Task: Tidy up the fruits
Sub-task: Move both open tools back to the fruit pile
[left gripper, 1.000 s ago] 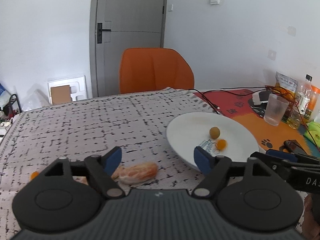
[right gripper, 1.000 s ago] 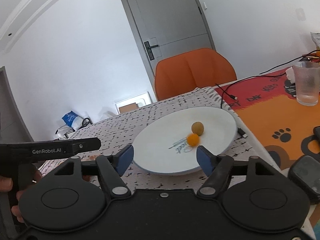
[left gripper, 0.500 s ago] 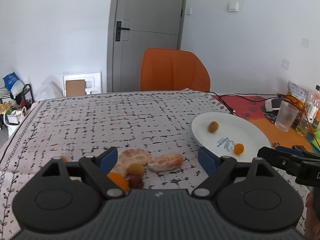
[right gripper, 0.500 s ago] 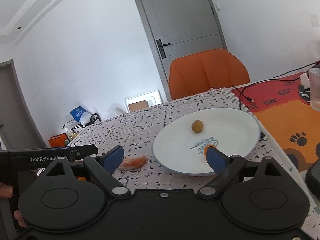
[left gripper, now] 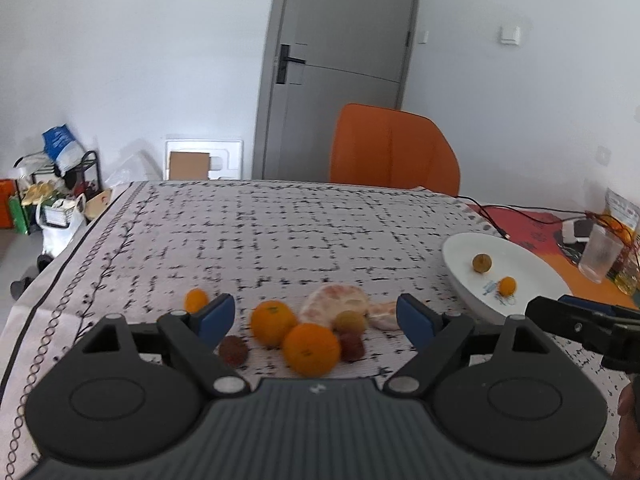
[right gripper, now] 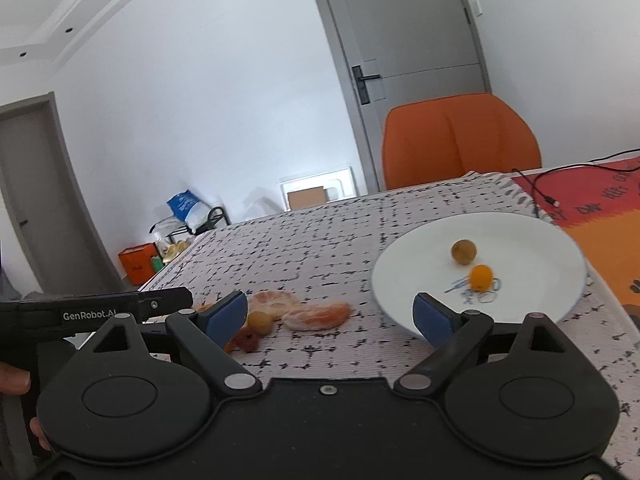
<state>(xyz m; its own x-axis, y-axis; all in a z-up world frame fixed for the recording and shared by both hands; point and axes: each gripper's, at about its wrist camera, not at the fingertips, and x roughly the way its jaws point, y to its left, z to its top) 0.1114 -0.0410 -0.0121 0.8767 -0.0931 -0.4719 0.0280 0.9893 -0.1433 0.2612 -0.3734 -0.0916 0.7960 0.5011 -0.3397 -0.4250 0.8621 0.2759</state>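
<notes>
My left gripper (left gripper: 316,316) is open above a cluster of fruit on the patterned tablecloth: two oranges (left gripper: 311,349), peeled citrus pieces (left gripper: 335,308), a brownish longan (left gripper: 350,322), dark red lychees (left gripper: 233,351) and a small kumquat (left gripper: 196,299). Nothing is held between its blue pads. To the right stands a white plate (left gripper: 532,268) with a longan (left gripper: 481,262) and a kumquat (left gripper: 507,286). My right gripper (right gripper: 330,316) is open too, hovering between the peeled citrus (right gripper: 318,317) and the plate (right gripper: 528,240). The left gripper's body (right gripper: 100,310) shows at the right wrist view's left edge.
An orange chair (left gripper: 394,150) stands behind the table, in front of a grey door (left gripper: 340,68). A clear cup (left gripper: 600,254), bottles and cables lie on the orange-red mat (right gripper: 600,216) at the far right. Bags and a rack (left gripper: 60,184) sit on the floor at left.
Both grippers have swung to the left: the plate slid to the right in both views and the fruit cluster came into sight. The jaws of both stand wider than before.
</notes>
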